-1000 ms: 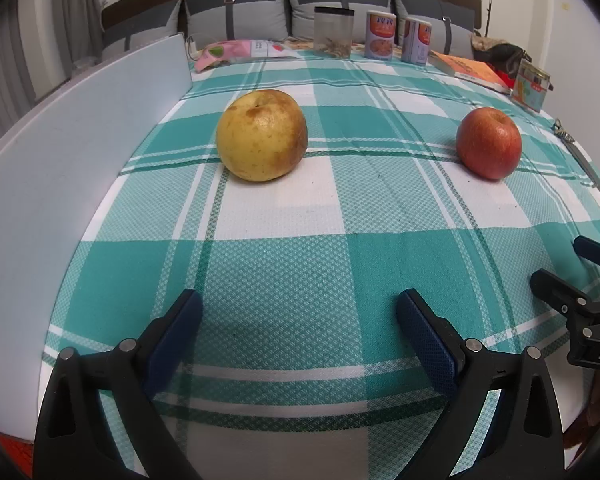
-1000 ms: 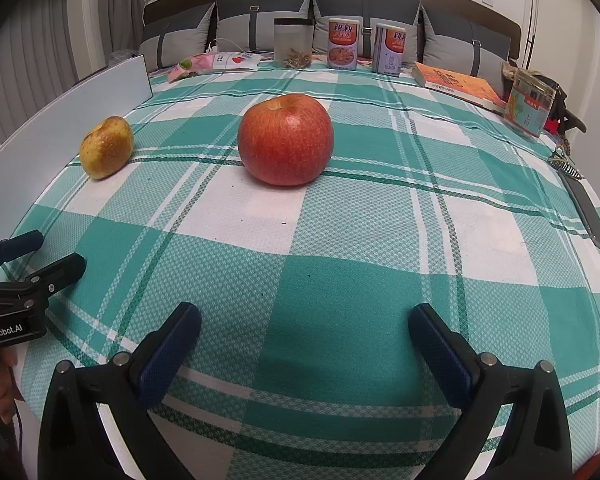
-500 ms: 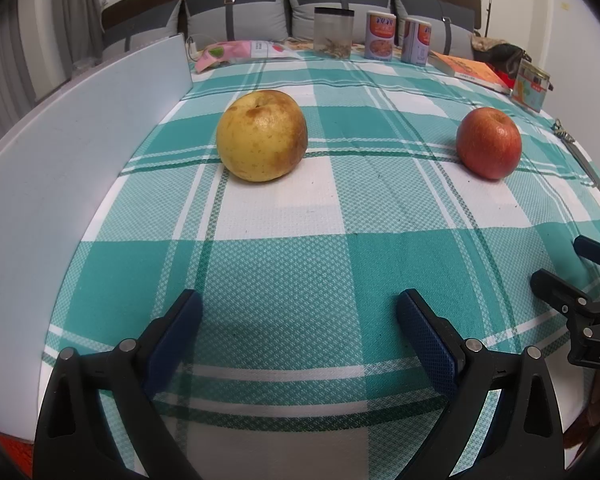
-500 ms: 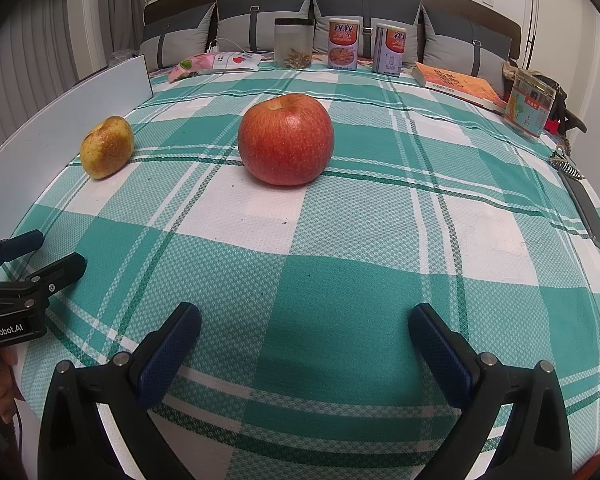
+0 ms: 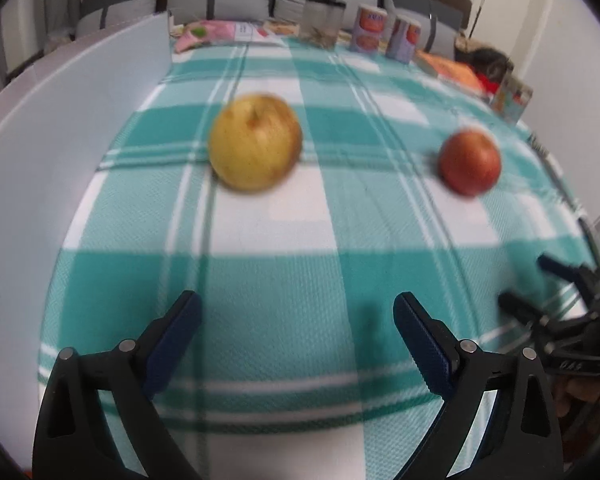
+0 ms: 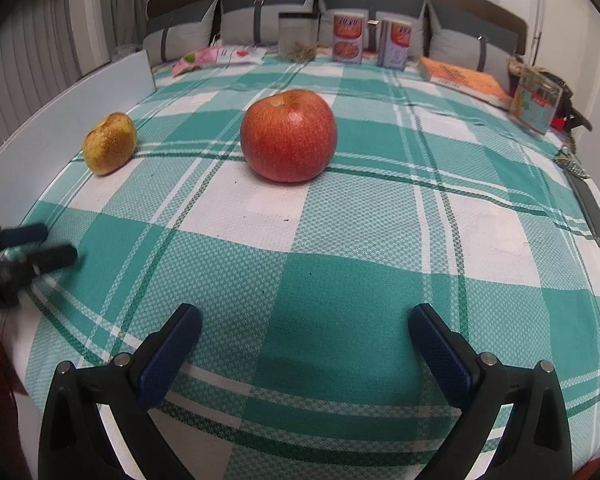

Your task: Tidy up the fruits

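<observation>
A yellow apple (image 5: 256,142) lies on the green-and-white checked cloth, straight ahead of my left gripper (image 5: 296,316), which is open with nothing between its fingers. A red apple (image 5: 470,162) sits to the right of it. In the right wrist view the red apple (image 6: 288,136) lies ahead and slightly left of my right gripper (image 6: 306,328), also open and holding nothing, and the yellow apple (image 6: 110,143) is far left. Each gripper shows at the other view's edge: the right gripper (image 5: 540,282) and the left gripper (image 6: 52,242).
A white board (image 5: 72,152) stands along the table's left edge. At the back stand a clear jar (image 6: 298,36), two cartons (image 6: 346,39), a pink packet (image 6: 198,58) and an orange book (image 6: 464,80). A small printed box (image 6: 536,104) and a dark flat tool (image 6: 592,212) lie at the right.
My left gripper has moved forward and lifted a little, blurring its view; the apples sit slightly lower and left in it. The right gripper and both apples have stayed put.
</observation>
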`<state>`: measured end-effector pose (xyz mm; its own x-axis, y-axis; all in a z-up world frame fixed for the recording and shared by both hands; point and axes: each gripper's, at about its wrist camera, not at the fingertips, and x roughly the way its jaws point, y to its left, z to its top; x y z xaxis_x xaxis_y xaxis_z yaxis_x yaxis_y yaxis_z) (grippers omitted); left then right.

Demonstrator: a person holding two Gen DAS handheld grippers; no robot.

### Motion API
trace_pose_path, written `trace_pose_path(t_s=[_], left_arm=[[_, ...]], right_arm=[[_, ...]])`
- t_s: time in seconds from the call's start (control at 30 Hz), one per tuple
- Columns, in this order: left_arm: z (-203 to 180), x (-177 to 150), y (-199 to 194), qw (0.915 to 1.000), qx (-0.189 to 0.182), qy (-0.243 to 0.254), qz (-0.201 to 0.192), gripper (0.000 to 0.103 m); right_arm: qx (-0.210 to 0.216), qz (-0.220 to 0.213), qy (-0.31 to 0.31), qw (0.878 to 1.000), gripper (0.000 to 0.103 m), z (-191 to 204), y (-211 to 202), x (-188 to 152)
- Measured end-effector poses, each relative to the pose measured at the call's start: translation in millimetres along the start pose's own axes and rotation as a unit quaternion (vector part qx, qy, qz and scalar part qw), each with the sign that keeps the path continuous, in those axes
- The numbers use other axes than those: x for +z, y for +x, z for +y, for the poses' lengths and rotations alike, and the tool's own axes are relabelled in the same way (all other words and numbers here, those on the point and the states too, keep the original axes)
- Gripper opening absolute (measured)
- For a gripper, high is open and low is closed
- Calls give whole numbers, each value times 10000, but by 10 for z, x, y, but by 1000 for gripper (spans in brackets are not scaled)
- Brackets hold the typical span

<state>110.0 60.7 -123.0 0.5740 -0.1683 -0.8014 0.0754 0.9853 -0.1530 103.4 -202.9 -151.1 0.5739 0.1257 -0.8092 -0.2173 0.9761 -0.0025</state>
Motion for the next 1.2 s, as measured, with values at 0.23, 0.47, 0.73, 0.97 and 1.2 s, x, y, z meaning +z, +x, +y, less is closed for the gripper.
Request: trace_pose_path(t_s=[0.23, 0.47, 0.73, 0.97, 1.2], left_arm=[[220, 941, 285, 9927, -391, -33, 1143, 97], [106, 1268, 691, 9794, 197, -133, 2004, 97], [136, 1248, 959, 9672, 423, -380, 2476, 93], [174, 1269, 971, 9661, 445, -454, 2502, 68], [229, 1210, 676, 9767, 296, -484, 2071, 67]], right_arm=[[953, 1100, 759, 9864, 103, -328, 107, 968], [947, 2172, 850, 9678, 103, -255, 555, 1691], [565, 2925, 319, 9541, 83, 46, 890, 1678], [262, 2843, 31, 9584, 68, 86, 909, 1643], [616, 2465, 252, 9668, 68, -78, 650, 1639]])
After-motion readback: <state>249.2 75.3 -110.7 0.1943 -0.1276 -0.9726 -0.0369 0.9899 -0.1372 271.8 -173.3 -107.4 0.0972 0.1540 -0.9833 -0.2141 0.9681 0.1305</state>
